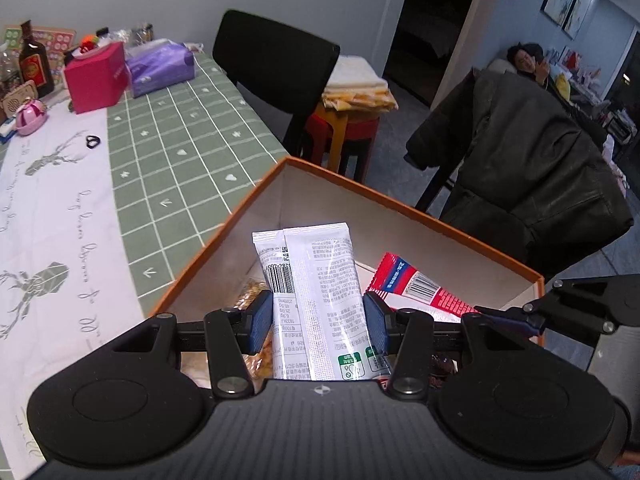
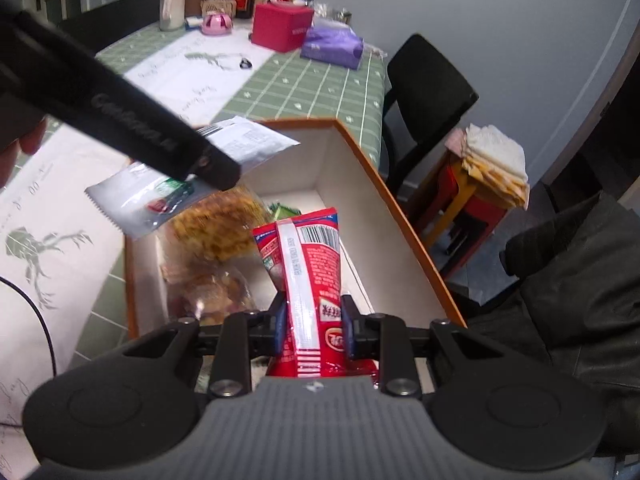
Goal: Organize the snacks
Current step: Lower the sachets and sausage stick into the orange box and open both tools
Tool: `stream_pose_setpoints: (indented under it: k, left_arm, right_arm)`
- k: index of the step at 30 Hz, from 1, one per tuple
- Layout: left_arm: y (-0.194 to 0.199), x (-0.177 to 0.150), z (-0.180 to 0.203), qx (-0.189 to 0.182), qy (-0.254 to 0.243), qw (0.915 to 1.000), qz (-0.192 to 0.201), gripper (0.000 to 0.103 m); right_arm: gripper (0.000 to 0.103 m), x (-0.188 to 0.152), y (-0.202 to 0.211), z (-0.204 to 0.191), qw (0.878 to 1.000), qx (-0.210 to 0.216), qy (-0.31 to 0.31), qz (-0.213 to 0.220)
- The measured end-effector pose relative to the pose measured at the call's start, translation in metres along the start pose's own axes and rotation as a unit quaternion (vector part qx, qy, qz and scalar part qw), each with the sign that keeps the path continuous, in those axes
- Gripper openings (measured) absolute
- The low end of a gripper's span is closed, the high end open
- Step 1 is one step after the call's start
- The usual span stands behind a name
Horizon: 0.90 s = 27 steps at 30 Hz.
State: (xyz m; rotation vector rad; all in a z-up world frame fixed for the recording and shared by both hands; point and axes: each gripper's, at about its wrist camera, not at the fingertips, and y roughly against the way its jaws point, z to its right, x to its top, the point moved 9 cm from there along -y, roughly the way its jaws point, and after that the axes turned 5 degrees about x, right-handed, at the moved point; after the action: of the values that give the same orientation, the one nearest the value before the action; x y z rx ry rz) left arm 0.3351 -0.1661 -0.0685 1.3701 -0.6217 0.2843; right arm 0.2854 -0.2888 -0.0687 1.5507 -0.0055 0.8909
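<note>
An orange-rimmed box with white inner walls stands at the table's edge; it also shows in the right wrist view. My left gripper is shut on a white snack packet and holds it above the box; the packet also shows in the right wrist view. My right gripper is shut on a red snack packet over the box; this packet also shows in the left wrist view. Clear bags of golden snacks lie inside.
The table has a green checked cloth and a white runner. At its far end stand a pink box, a purple tissue pack and a dark bottle. A black chair, a stool and a coat-draped chair stand beside it.
</note>
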Motion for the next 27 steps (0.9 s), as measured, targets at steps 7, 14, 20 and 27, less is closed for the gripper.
stream_pose_setpoints:
  k: [7, 14, 20, 27]
  left_arm:
    - [-0.046, 0.006, 0.012, 0.013, -0.017, 0.9993, -0.030, 0.055]
    - [-0.079, 0.007, 0.018, 0.029, -0.028, 0.9980, -0.049, 0.056]
    - [-0.090, 0.007, 0.019, 0.042, -0.040, 0.9971, -0.050, 0.057]
    - [-0.089, 0.010, 0.021, 0.042, -0.042, 0.9973, -0.042, 0.071]
  right_arm:
    - [0.025, 0.000, -0.022, 0.007, 1.000, -0.004, 0.014, -0.024]
    - [0.028, -0.004, -0.039, 0.015, 0.999, 0.001, -0.001, -0.036]
    - [0.033, -0.007, -0.052, 0.016, 0.999, 0.010, -0.006, -0.043]
    - [0.043, -0.008, -0.054, 0.017, 0.999, 0.010, -0.015, -0.040]
